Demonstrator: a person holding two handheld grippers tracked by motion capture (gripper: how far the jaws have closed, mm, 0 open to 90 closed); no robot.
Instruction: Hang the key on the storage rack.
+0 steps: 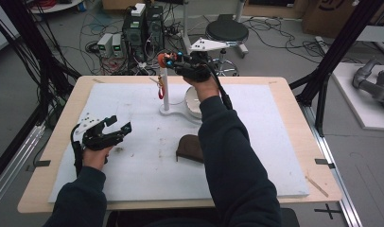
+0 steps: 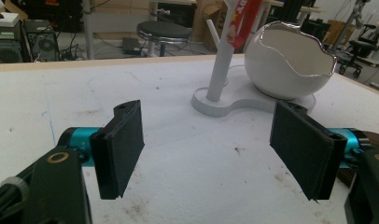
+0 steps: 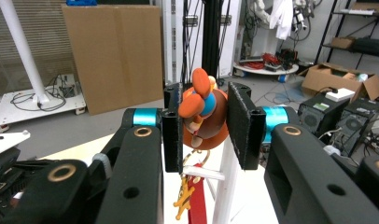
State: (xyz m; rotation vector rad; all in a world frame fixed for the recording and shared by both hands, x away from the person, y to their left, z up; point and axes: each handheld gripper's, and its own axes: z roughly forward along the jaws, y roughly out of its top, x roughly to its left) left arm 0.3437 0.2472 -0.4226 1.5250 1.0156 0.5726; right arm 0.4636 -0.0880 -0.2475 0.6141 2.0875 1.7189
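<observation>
The right hand-held gripper (image 3: 204, 123) is raised at the top of the white stand (image 1: 164, 90), its two black jaws closed most of the way onto a small orange toy figure (image 3: 202, 114). The figure sits between the pads with its long axis roughly upright; its orange-and-blue upper part points up and slightly toward the left jaw in the right gripper view. The left pad presses against it, while whether the right pad touches it cannot be told. Below the figure a metal ring hangs down, just above a short white peg (image 3: 201, 173) of the stand, with a small yellow charm (image 3: 184, 200) and a red strap (image 3: 197, 207) dangling beneath. In the high view the same gripper (image 1: 173, 60) holds the figure (image 1: 162, 58) right at the stand's top, with the red strap (image 1: 160, 91) hanging beside the pole.

The left hand-held gripper (image 1: 118, 125) rests low over the white mat (image 1: 133, 179) of the counter (image 1: 53, 142), well to the left of the stand. Its jaws stand wide apart and hold nothing; in the left gripper view (image 2: 208, 154) bare mat lies between the pads.

Beside the stand, on the same white base (image 2: 234, 103), sits a white bowl (image 2: 288, 63) shaped like a cracked eggshell with a silvery rim. A dark brown object (image 1: 189, 147) lies on the mat nearer the person than the stand, just beside the right sleeve (image 1: 232, 156).
</observation>
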